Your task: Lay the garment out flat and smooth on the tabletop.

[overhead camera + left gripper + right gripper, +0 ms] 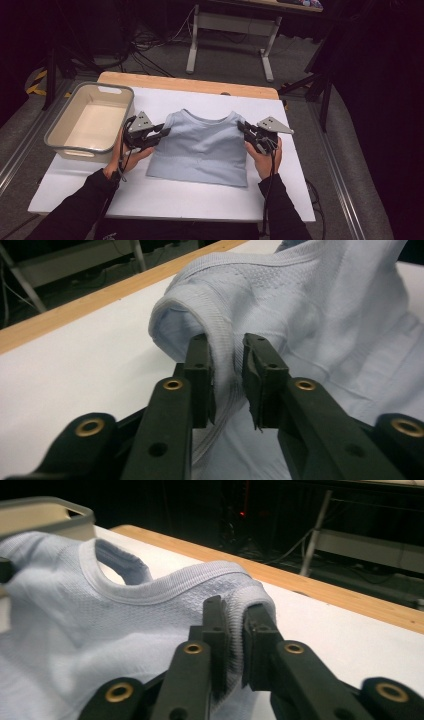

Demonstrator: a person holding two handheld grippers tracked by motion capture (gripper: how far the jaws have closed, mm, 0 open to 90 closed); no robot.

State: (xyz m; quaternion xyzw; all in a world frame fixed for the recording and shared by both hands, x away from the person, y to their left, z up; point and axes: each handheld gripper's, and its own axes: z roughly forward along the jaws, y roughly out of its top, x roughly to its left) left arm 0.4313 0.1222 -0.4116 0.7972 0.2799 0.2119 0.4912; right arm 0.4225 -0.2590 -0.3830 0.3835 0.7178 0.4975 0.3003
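A pale blue sleeveless knit top (pixel 200 147) lies flat on the white-covered table (pixel 165 200), its shoulders at the tips of the two grippers, apparently set there so each side can be handled evenly. The left gripper (pixel 227 370) stands narrowly parted around the ribbed armhole edge, with a gap showing on one side of the fabric, so the cloth sits between the jaws rather than being pinched. The right gripper (pixel 235 630) has its jaws almost together on the opposite shoulder's rolled hem, the fabric bunched between them. The top is soft, with a fine waffle texture and banded trim. Beyond the left gripper sits an empty beige plastic tub (pixel 90 120) with handle slots.
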